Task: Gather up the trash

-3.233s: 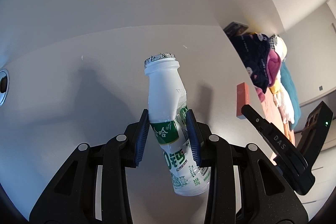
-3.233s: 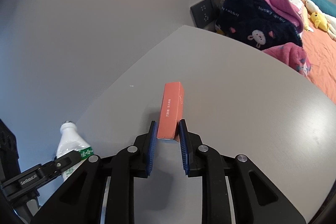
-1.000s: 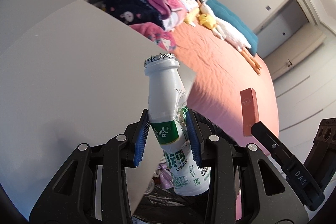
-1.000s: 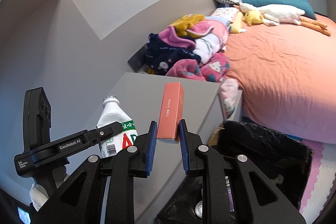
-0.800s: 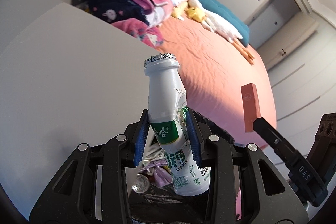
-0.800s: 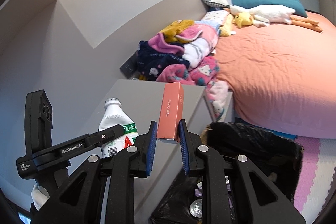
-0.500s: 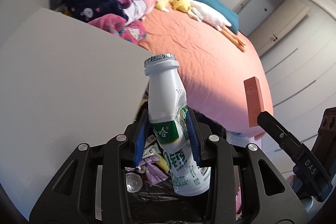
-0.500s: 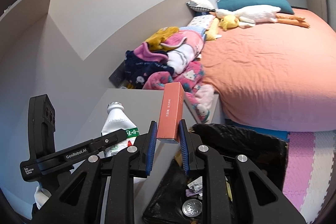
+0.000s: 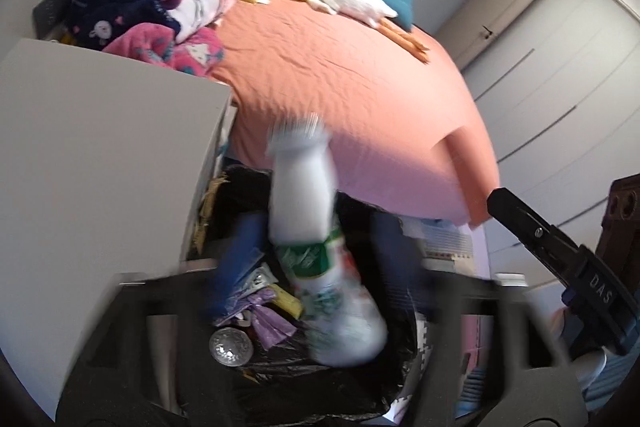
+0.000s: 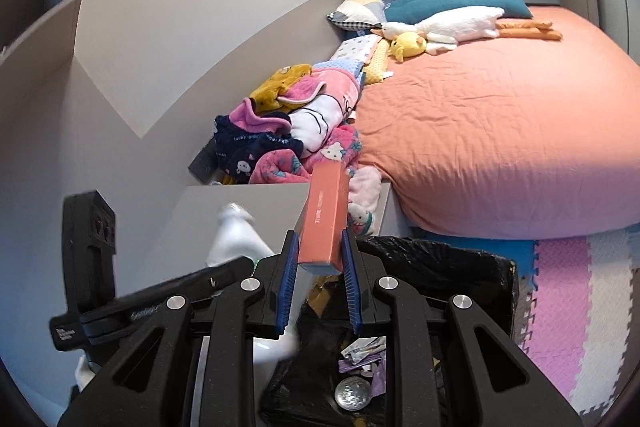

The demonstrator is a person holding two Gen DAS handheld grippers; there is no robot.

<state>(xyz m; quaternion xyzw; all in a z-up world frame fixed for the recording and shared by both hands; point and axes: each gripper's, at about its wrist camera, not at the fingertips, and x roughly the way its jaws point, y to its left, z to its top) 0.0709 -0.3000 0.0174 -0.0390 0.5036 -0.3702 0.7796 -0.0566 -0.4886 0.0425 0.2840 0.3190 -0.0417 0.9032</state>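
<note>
Since a moment ago my left claw (image 9: 316,247) has swung off the counter (image 9: 100,155) and out over the bin (image 10: 472,267), and its blue pads, which were pinched on the bottle (image 9: 308,227), now show as a wide smear well apart on either side of it. The bottle is blurred too, sitting lower between them than it did, so I judge it is dropping out of my grip, though the blur keeps me from being sure the pads have fully let go.

The bed (image 9: 360,79) lies ahead of both claws, and the bin sits below and just ahead of them, beside the counter's edge. Its black liner already holds scraps: purple wrappers (image 9: 272,319), a yellow piece, a round silver lid (image 9: 231,343). From the right view the bottle shows only as a white streak to the left of my right claw (image 10: 319,283), behind the left claw's arm.

As for progress, I would say the bottle is about done, since it hangs directly over the open bin with nothing under it but rubbish. The orange box (image 10: 324,215) is what remains. My right claw is narrow, its blue pads pressed flat on the box's lower end, the box standing up and leaning slightly away from me, above the near rim of the bin. It needs to be opened over the liner. Whether more rubbish waits elsewhere, I cannot tell.
</note>
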